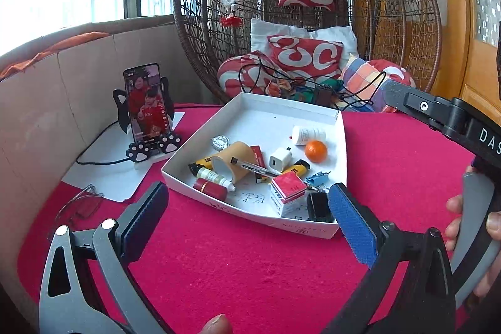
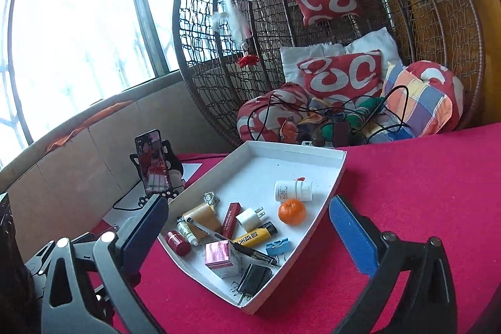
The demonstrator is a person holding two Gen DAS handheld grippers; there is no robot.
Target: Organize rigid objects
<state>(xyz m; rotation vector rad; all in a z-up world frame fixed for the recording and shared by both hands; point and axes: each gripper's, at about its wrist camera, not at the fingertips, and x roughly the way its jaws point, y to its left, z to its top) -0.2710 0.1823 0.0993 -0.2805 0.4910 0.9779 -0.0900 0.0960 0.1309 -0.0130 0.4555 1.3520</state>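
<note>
Rigid objects: orange [image 2: 291, 211], pill bottle [image 2: 293, 190], charger [image 2: 249, 218], lighter [image 2: 256, 235], pen, boxes all lie in white tray [image 2: 313, 153] on red bench [image 2: 422, 193]. Nothing loose outside except glasses [image 1: 82, 202]. Left gripper [image 1: 247, 221], right gripper [image 2: 247, 237] both wide open, empty. Task looks nearly done.

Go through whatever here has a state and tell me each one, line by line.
Left hand-held gripper: open, empty.
Right hand-held gripper: open, empty.
Phone: screen lit, upright in its stand.
White box: open, no lid.
Pill bottle: capped, on its side.
Blue binder clip: shut.
</note>
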